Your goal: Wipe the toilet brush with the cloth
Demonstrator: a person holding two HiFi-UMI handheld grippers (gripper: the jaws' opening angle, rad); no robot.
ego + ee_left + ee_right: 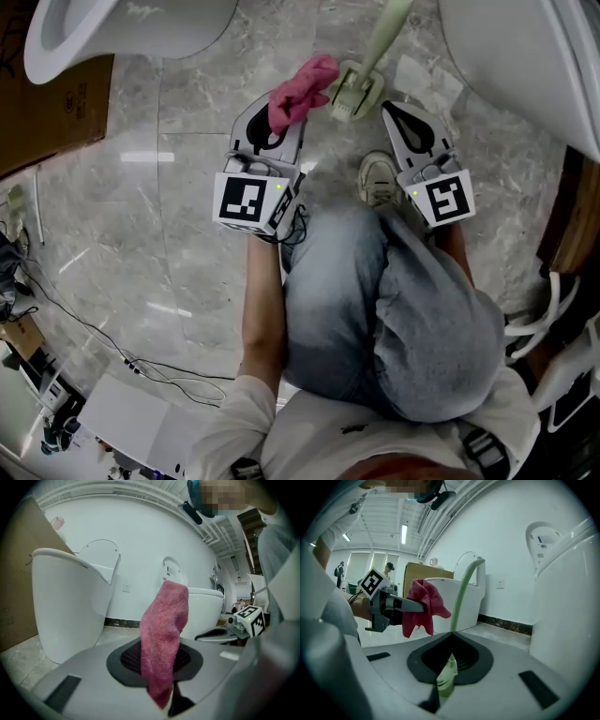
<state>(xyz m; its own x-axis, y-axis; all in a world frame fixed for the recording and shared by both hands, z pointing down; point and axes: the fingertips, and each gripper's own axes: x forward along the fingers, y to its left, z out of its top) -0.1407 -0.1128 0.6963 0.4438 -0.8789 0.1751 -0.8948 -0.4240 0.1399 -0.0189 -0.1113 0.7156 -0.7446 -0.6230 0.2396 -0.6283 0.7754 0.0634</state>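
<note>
left gripper (270,124): jaws pinched on a pink cloth (302,89), a soft looped terry weave that is bunched and rises in a limp fold above the jaw tips. right gripper (388,110): jaws pressed together on the lower end of the toilet brush (356,86), which is pale green smooth plastic with a slim, slightly curved handle running up and away from the jaws and a blocky, ribbed end near the tips. the cloth sits just beside that end of the brush, between the two grippers; contact cannot be confirmed from any view. the floor (187,141) is polished grey marbled stone with a glossy reflection. two white toilets, rounded and glazed, stand at upper left (122,28) and upper right (525,56). the head view alone shows the person's grey trouser leg (403,309), a pale shoe (378,178), brown cardboard (47,112) by the left toilet and thin cables (112,347) on the floor. the left gripper view alone shows the cloth's weave up close and the dark mesh pad behind it, with the right gripper's marker cube (251,618) off to the side. the right gripper view alone shows the green plastic nipped between its jaws and the handle arching upward, with the cloth hanging from the left gripper beside it.
</note>
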